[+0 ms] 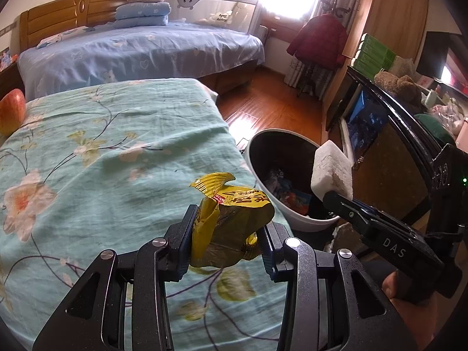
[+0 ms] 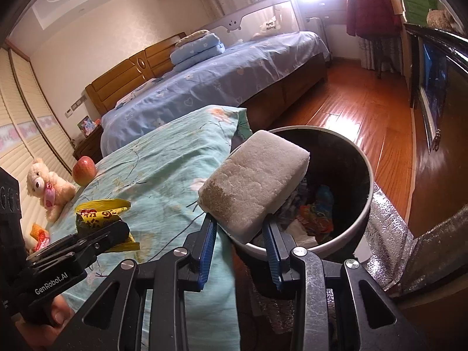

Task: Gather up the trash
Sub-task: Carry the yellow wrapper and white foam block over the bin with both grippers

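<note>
My left gripper [image 1: 226,225] is shut on a crumpled yellow snack wrapper [image 1: 231,213], held over the right edge of the teal flowered bedspread [image 1: 102,152]. My right gripper [image 2: 239,228] is shut on a white foam block [image 2: 254,184] with a dirty, brownish end. The block hangs over the near rim of a round waste bin [image 2: 370,181] that holds coloured wrappers and paper. In the left wrist view the foam block [image 1: 332,169] and the bin [image 1: 254,158] lie to the right of the wrapper. In the right wrist view the wrapper [image 2: 99,213] shows at the left.
An apple [image 2: 84,170] and a teddy bear [image 2: 48,188] lie on the teal bedspread, with small orange wrappers [image 2: 41,235] near the bear. A blue bed [image 1: 140,49] stands behind. Wooden floor [image 2: 359,108] lies beyond the bin; a dark glass-fronted cabinet [image 1: 380,134] and silver foil matting [image 2: 389,239] stand right of it.
</note>
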`<state>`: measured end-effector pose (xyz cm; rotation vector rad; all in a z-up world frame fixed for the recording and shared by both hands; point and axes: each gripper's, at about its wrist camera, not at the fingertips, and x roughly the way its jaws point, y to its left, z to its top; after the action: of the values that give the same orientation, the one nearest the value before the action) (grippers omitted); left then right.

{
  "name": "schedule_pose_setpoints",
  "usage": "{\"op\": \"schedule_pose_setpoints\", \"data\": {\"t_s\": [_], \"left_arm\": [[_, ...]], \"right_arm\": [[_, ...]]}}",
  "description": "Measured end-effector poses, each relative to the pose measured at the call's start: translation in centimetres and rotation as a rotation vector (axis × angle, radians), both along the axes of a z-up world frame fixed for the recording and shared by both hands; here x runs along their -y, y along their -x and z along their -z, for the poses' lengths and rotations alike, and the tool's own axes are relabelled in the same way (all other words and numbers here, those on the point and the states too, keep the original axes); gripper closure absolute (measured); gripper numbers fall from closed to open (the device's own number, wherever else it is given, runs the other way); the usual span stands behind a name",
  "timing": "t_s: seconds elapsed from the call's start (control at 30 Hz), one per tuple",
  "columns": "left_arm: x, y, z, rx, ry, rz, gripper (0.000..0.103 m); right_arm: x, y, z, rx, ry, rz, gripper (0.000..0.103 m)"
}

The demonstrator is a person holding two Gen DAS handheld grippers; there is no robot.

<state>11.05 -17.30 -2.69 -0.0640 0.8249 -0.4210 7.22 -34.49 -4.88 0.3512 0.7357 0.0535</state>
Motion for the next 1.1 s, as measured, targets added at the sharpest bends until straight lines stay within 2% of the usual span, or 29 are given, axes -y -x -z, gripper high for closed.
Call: {"op": "schedule_pose_setpoints", "data": {"t_s": [1.1], "left_arm": [[5.3, -2.3, -0.6, 0.011, -0.024, 0.087, 0.065]], "right_arm": [[3.9, -1.7, 0.7, -0.039, -0.004, 0.038, 0.070]]}}
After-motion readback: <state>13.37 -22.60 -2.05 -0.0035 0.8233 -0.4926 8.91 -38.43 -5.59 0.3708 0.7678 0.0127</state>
